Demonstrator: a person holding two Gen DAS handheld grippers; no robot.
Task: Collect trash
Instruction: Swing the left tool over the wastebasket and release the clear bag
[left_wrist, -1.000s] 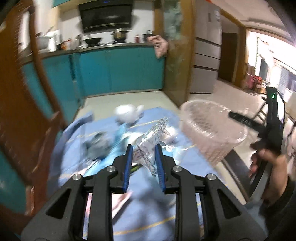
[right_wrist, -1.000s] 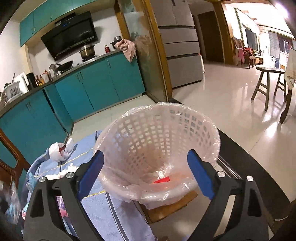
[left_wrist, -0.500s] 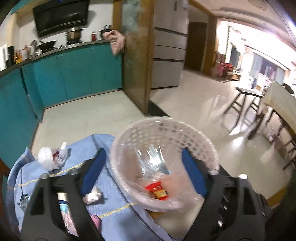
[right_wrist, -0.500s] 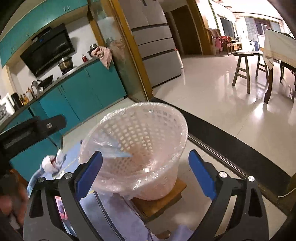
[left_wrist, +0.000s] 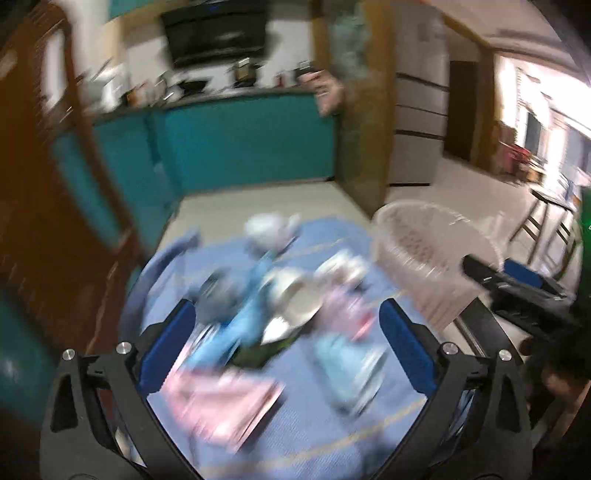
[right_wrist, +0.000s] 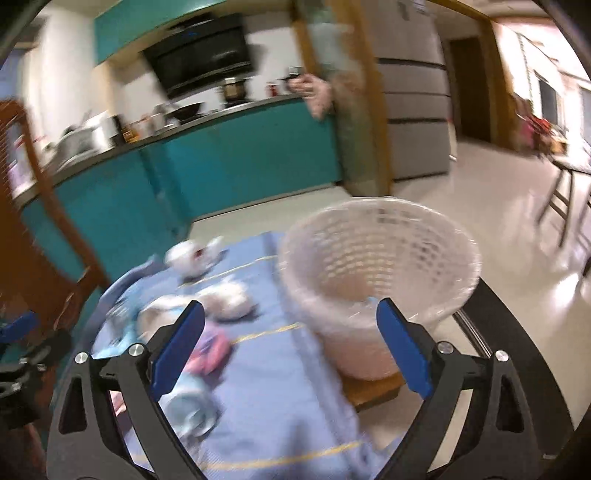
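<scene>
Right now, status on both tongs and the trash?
Left tongs have just been opening, empty over the wrappers on the blue cloth. Right tongs open, empty. Lined basket at the cloth's edge, nothing blocking it.

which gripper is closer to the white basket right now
Right. The right gripper is open with its right finger directly in front of the white basket; the left gripper is open over the trash on the blue cloth, basket off to its right.

Motion blur is smearing the wrappers (left_wrist: 236, 325) on my blue cloth (left_wrist: 314, 435), so I am failing to tell them apart. My lined basket (right_wrist: 380, 258) is hiding its contents, and its base is sitting behind my right gripper (right_wrist: 291, 336).
</scene>
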